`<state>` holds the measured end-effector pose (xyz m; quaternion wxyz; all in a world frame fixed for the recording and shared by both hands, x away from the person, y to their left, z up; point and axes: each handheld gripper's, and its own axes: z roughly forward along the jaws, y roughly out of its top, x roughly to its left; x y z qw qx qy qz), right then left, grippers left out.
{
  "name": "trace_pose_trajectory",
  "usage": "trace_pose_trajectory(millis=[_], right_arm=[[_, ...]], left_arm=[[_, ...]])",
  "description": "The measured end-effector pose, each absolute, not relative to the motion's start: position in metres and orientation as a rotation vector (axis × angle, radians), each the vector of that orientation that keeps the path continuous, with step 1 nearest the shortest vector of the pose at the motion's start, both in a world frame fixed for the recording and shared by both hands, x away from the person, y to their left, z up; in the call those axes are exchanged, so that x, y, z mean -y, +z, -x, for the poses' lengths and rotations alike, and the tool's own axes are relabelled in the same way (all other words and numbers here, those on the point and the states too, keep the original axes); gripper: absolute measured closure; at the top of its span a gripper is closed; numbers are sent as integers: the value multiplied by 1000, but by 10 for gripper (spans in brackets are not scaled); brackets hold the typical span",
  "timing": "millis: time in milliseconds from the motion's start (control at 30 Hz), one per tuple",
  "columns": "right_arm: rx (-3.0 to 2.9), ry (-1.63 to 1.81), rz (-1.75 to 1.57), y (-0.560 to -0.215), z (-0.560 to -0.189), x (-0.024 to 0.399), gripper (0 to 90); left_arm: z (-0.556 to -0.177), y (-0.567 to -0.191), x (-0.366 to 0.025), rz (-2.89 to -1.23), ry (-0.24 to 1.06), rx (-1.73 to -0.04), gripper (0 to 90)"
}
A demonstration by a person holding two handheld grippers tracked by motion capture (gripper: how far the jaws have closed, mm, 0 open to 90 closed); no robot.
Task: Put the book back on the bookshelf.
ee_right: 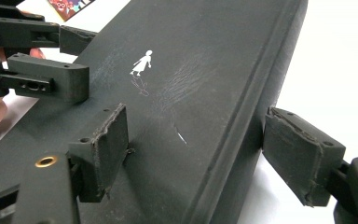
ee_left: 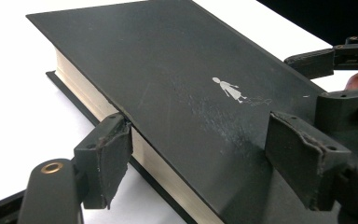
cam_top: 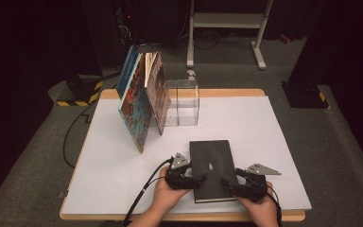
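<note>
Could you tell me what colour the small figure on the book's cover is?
White, on the black book; clearest in the right gripper view.

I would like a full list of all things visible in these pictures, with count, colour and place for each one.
black book: 1, black cover with a small white figure, lying flat at the near middle of the table, a gripper at each long side
picture books: about 3, colourful covers, leaning together at the far left of the table
clear box: 1, transparent, far middle, right beside the picture books
table: 1, white top with wooden edge
metal stand: 1, pale grey, on the floor behind the table
left gripper: 1, black, jaws astride the book's page edge
right gripper: 1, black, jaws astride the book's spine edge
hands: 2, at the near table edge
</note>
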<state>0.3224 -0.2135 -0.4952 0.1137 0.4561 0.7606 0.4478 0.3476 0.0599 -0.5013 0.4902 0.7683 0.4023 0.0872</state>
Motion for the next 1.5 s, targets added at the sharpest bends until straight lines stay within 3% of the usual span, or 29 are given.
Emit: trace_pose_trajectory(millis=[367, 633, 1000, 1500], right_arm=[[-2341, 1309, -1256, -492, -341, 165, 231], [-2315, 1373, -1240, -496, -338, 172, 289], [-2302, 1376, -1225, -495, -336, 176, 304], [-2284, 1373, -1219, -495, -336, 178, 309]], left_arm=[[-366, -497, -106, -1853, 259, -1023, 259], [-371, -502, -106, -1845, 248, -1022, 214], [-358, -496, -103, -1850, 282, -1040, 255], [-357, -497, -104, -1840, 288, -1021, 239]])
